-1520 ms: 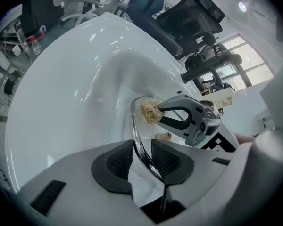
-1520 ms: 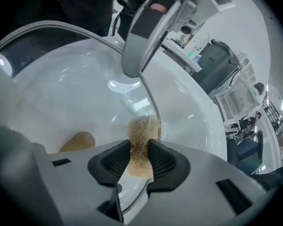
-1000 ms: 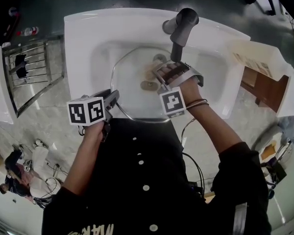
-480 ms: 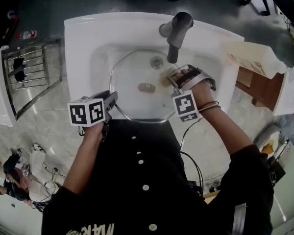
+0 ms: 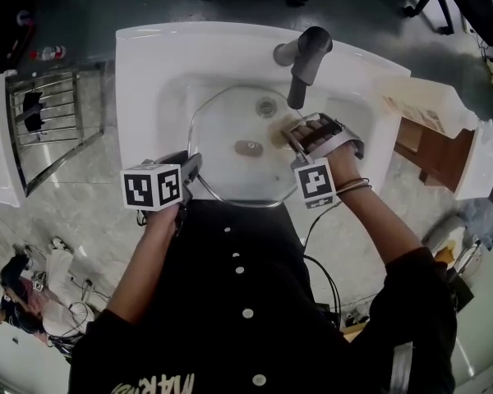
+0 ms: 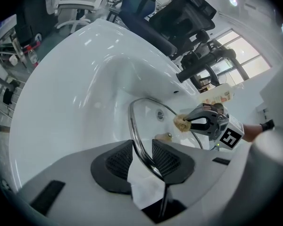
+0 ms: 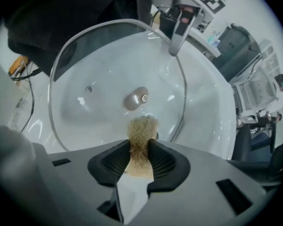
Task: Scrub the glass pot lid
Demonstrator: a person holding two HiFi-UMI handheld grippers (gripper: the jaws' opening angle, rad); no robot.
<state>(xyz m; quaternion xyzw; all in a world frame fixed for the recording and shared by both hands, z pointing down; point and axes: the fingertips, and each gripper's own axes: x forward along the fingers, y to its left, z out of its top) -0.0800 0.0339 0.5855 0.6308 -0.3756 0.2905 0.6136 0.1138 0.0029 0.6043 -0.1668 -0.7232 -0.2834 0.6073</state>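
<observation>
Head view looks down on the white sink (image 5: 148, 56), where the glass pot lid (image 5: 230, 167) sits in the basin below the dark faucet (image 5: 306, 52), its knob (image 5: 248, 147) facing up. My left gripper (image 5: 191, 167) is at the lid's near edge. In the left gripper view the metal rim of the lid (image 6: 151, 119) runs between my two pads, and I have it clamped there, with the glass slanting away into the basin.

My right gripper (image 5: 286, 130) points down over the right part of the lid, just beside the knob. In the right gripper view its jaws are clenched on a tan scrubbing pad (image 7: 141, 131), whose frayed end pokes out toward the glass near the knob (image 7: 137, 99). I cannot tell whether the pad actually presses on the glass.
</observation>
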